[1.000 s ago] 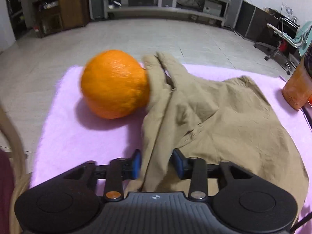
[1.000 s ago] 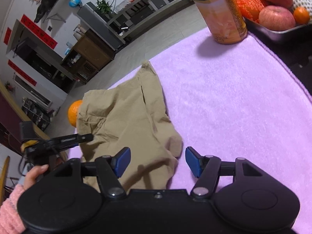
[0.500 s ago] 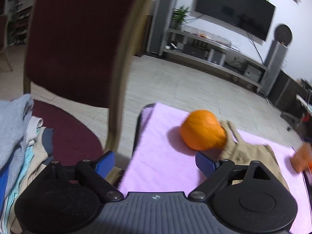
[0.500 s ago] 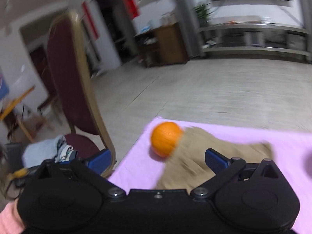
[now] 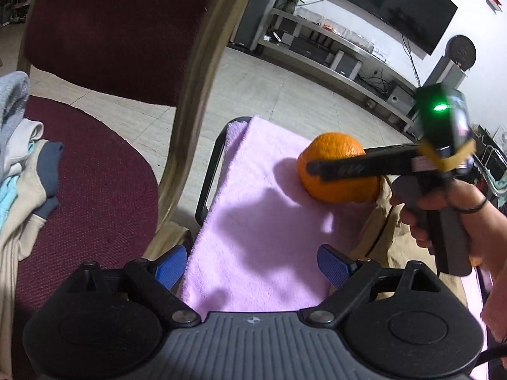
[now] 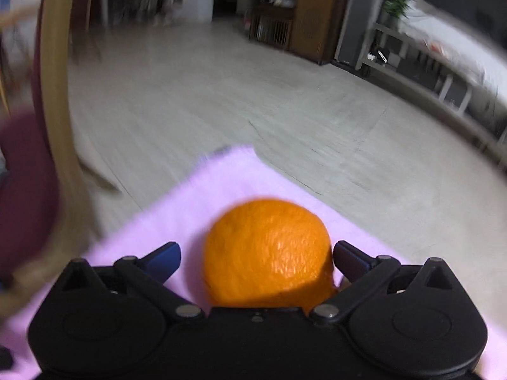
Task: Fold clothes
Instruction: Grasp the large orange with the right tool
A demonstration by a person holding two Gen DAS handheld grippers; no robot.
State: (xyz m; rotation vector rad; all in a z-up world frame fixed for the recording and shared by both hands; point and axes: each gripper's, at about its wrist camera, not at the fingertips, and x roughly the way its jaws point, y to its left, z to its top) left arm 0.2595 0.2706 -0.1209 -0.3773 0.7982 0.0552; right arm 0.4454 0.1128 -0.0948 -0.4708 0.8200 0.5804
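A dark red chair (image 5: 95,31) with a tan frame stands left of the table, a pile of clothes (image 5: 19,171) heaped on its seat. A pink towel (image 5: 253,237) covers the table. At its right edge lies the khaki garment (image 5: 393,240), crumpled and mostly hidden behind a hand (image 5: 443,209) that holds the right gripper's handle. An orange (image 5: 336,171) sits on the towel, touching the garment. The left gripper (image 5: 250,264) hovers over bare towel near the chair, jaws wide apart and empty. The right gripper (image 6: 256,258) has its jaws spread wide with the orange between them; whether its pads touch the fruit is unclear.
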